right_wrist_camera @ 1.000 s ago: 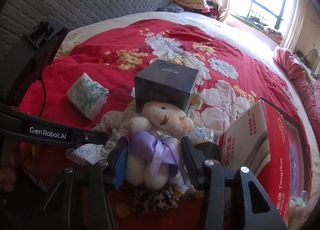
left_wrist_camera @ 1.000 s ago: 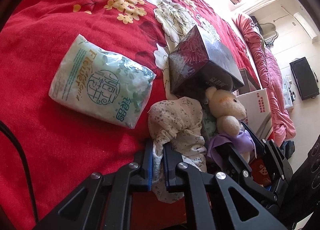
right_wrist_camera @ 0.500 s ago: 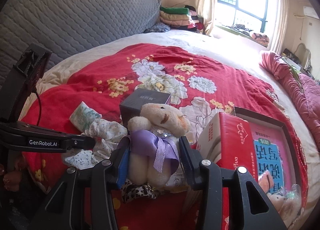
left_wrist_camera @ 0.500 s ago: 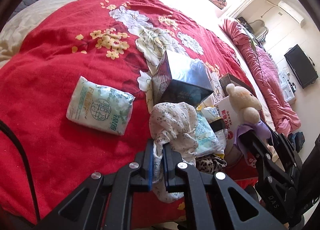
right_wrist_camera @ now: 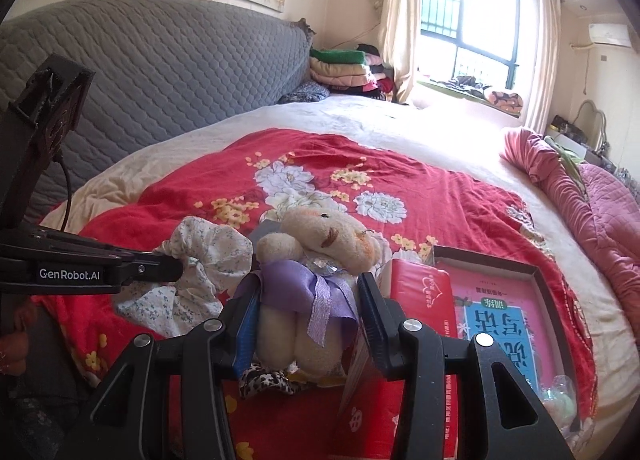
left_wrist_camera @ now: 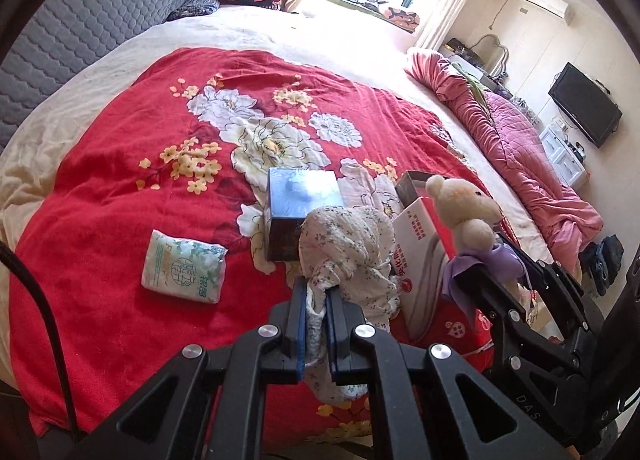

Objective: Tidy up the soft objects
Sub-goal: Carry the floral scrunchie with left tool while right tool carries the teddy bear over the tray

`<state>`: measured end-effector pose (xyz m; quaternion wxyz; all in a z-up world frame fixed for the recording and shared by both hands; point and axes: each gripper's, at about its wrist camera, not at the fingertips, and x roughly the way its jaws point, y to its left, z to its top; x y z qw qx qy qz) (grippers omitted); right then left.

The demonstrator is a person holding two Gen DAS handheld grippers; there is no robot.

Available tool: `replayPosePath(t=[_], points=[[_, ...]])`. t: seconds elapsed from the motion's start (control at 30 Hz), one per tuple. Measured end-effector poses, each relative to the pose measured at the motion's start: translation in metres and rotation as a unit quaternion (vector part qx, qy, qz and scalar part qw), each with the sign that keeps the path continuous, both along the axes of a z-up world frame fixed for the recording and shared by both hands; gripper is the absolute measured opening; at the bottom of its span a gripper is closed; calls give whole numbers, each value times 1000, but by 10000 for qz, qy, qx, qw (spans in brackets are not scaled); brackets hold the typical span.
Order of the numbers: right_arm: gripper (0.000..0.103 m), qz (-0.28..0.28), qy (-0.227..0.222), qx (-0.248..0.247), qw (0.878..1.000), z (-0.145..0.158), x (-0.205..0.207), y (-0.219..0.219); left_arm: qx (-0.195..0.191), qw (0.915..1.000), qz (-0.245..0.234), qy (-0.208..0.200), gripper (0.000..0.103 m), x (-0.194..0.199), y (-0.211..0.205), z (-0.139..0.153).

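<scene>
- Two soft things are held above the bed (left_wrist_camera: 120, 188).
- A floral cloth (left_wrist_camera: 348, 248) is clamped in the left gripper (left_wrist_camera: 316, 324) jaws.
- A plush bear (right_wrist_camera: 316, 272) is clamped in the right gripper (right_wrist_camera: 308, 320) jaws.

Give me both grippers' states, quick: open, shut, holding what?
Left gripper: shut on the floral cloth.
Right gripper: shut on the plush bear, clamped at its body.
</scene>
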<state>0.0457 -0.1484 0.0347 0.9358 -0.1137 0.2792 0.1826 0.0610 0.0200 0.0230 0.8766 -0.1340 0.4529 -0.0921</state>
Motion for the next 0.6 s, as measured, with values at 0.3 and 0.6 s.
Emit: replayPosePath(t=[0.3,0.6], points=[[47,-275,-417,185,9986,33,-23,-31,183,9985,-341,-375,8,-6,-41,42],[47,-770,-678,350,9941,58,-41,-77,320,9942,-791,-649,8,-6,-93,71]])
